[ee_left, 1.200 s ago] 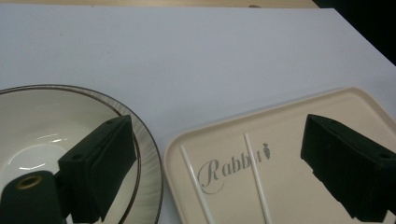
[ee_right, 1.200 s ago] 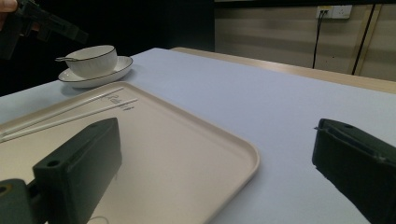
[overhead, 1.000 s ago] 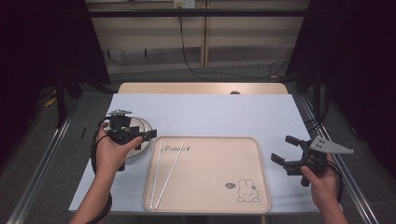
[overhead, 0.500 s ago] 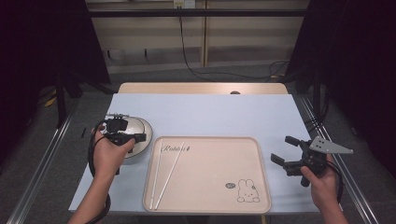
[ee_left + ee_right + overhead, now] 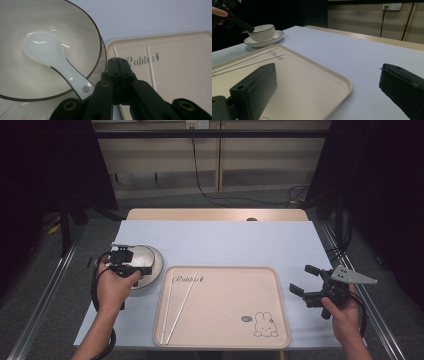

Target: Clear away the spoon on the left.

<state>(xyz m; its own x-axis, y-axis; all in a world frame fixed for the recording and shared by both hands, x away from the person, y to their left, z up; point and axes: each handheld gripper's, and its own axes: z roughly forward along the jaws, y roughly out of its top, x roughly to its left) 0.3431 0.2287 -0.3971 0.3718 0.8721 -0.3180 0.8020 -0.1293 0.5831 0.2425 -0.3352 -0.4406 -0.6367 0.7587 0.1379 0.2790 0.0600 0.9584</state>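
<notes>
A white bowl [image 5: 146,257] with a dark rim stands on a saucer [image 5: 157,269] left of the beige tray [image 5: 225,300]. A white spoon [image 5: 45,50] lies in the bowl, its handle resting over the near rim. My left gripper [image 5: 145,268] hovers over the bowl's near edge. Its jaws are shut together [image 5: 121,61] with nothing between them, just right of the spoon handle. Two white chopsticks [image 5: 180,305] lie on the tray's left side. My right gripper [image 5: 304,279] is held open beside the tray's right edge, holding nothing [image 5: 327,75].
The pale blue table [image 5: 225,240] has bare room behind the tray and bowl. A rabbit drawing [image 5: 265,325] marks the tray's near right corner. Metal rails [image 5: 45,295] run along both sides of the table. The far background is dark.
My left gripper has drawn back to the left, from the tray's edge to over the bowl. The right gripper has stayed in place and open.
</notes>
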